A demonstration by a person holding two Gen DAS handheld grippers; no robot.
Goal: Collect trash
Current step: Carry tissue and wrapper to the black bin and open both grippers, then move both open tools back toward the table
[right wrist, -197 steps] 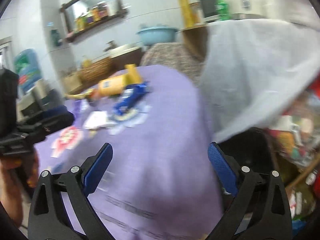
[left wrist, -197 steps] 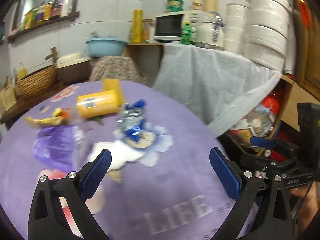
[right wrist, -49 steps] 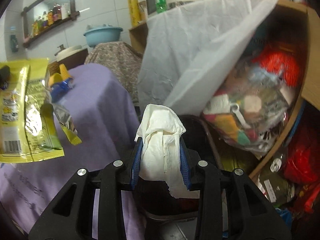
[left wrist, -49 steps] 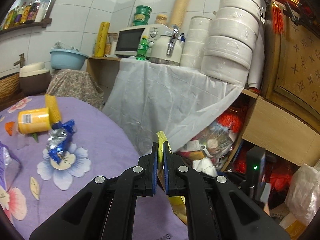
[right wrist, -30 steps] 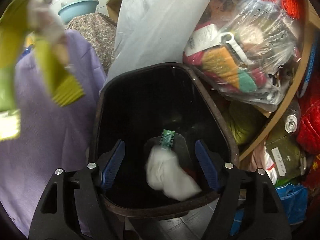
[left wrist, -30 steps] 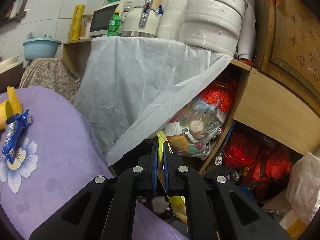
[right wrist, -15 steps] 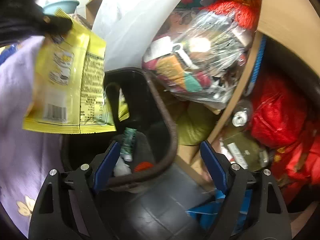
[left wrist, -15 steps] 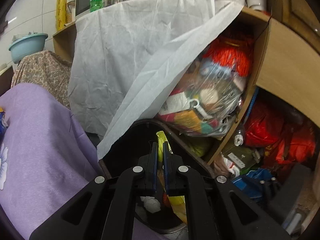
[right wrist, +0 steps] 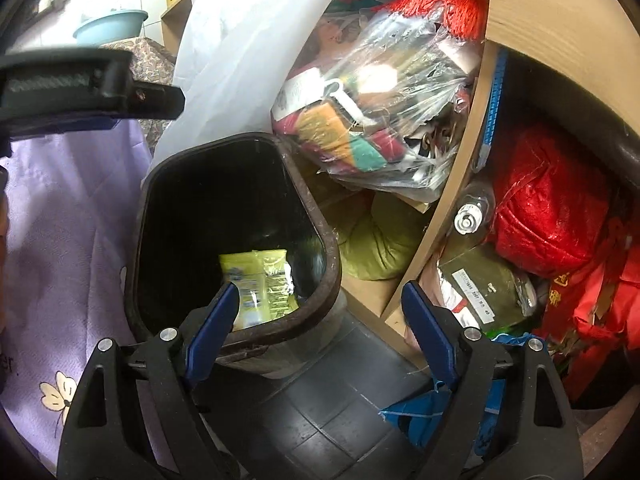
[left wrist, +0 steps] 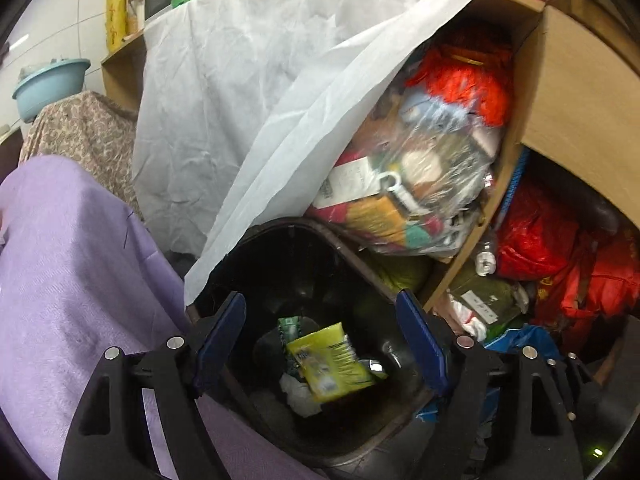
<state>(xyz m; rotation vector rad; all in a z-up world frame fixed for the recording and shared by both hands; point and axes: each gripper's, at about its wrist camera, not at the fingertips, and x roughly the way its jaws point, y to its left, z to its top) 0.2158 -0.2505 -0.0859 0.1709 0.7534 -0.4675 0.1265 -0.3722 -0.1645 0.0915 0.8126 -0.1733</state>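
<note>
Wrapper [left wrist: 330,362] lies in bin [left wrist: 362,270], light and crinkly; pinch an edge. Left gripper [left wrist: 320,338] and right gripper [right wrist: 318,322]: jaws apart, empty.

The left gripper [left wrist: 320,340] now has its jaws spread; the crinkled yellow snack wrapper [left wrist: 330,362] lies inside the black plastic bin [left wrist: 320,248].

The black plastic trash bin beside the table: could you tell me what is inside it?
Inside the black plastic trash bin: a yellow snack wrapper on top, crumpled white tissue, a green packet. Anything beneath is covered.
</note>
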